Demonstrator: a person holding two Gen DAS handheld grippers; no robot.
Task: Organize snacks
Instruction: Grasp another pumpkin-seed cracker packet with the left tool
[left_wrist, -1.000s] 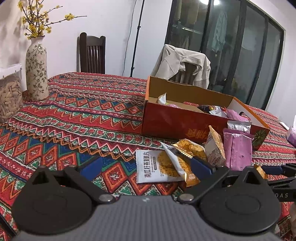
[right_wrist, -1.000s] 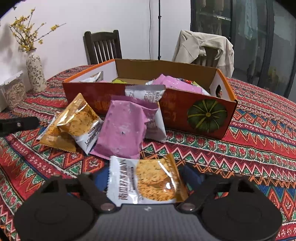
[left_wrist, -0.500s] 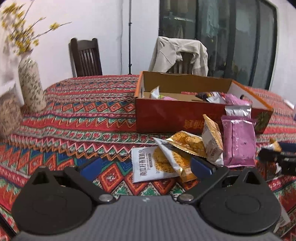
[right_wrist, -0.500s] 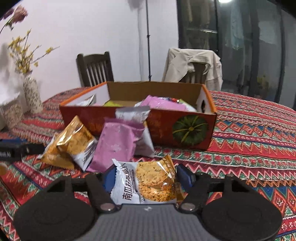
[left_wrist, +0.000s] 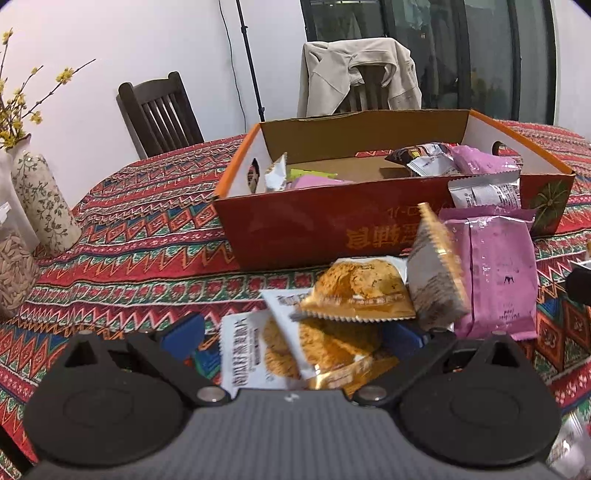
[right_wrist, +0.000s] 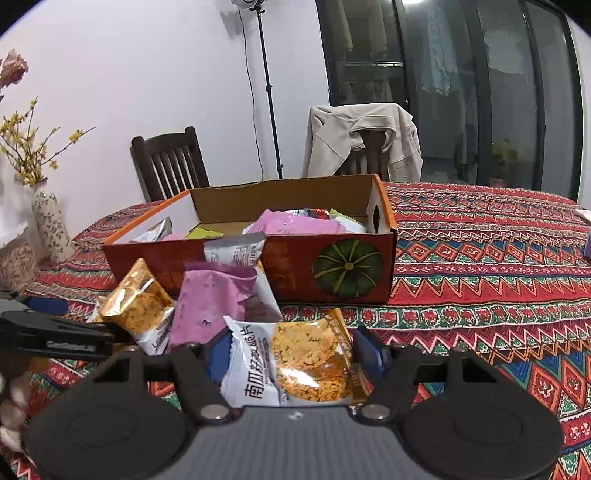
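I'm holding my right gripper clamped on the pumpkin crisp packet at lower centre, box lying straight ahead above it, left gripper apart.

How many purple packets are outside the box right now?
1: the purple packet stands before the box front, beside the gold packets; another could hide under the pile.

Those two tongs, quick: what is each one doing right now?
Left tongs: open, around loose cracker packets on the tablecloth, gripping none.
Right tongs: just closed in, shut on a white-and-orange cracker packet.
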